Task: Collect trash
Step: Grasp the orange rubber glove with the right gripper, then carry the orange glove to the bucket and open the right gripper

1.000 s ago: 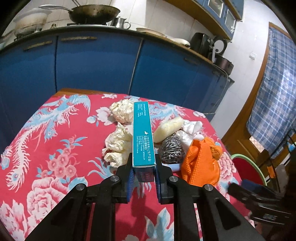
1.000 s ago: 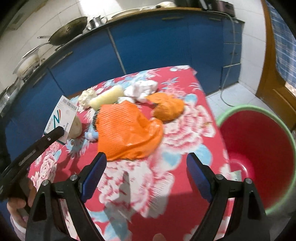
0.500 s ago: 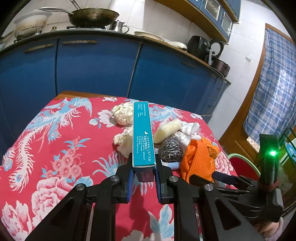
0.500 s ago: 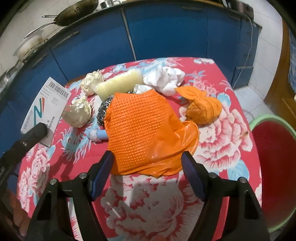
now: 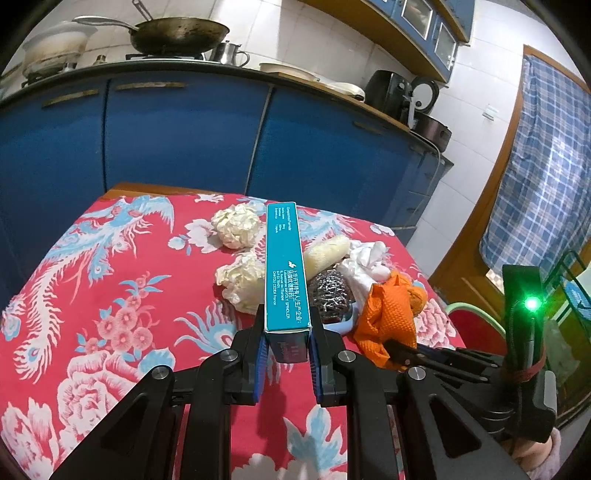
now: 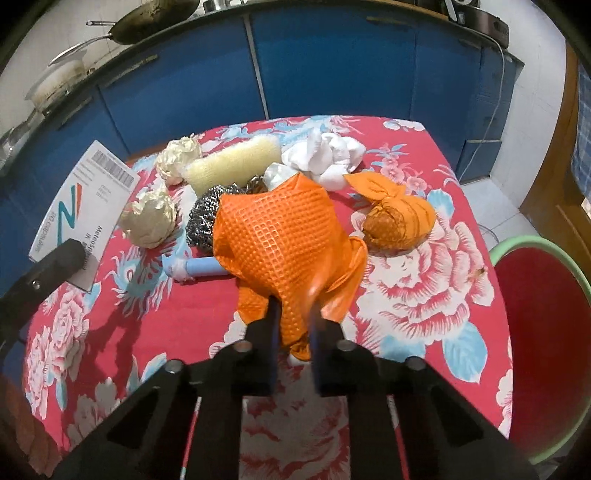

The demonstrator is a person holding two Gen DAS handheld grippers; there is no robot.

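Beside the table (image 6: pixel 480 302), only right view shows bucket (image 6: pixel 535 295).

Even indoor lighting. Strong fisheye distortion: black vignette at corners, cabinet fronts (image 5: pixel 177 147) bowed. Glare on wall tiles (image 5: pixel 258 22) above them. Motion blur at jaws in right wrist view.

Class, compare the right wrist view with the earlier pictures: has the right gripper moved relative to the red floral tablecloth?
Yes. The right gripper came forward over the tablecloth, toward the blue cabinets, and now pinches the orange glove.
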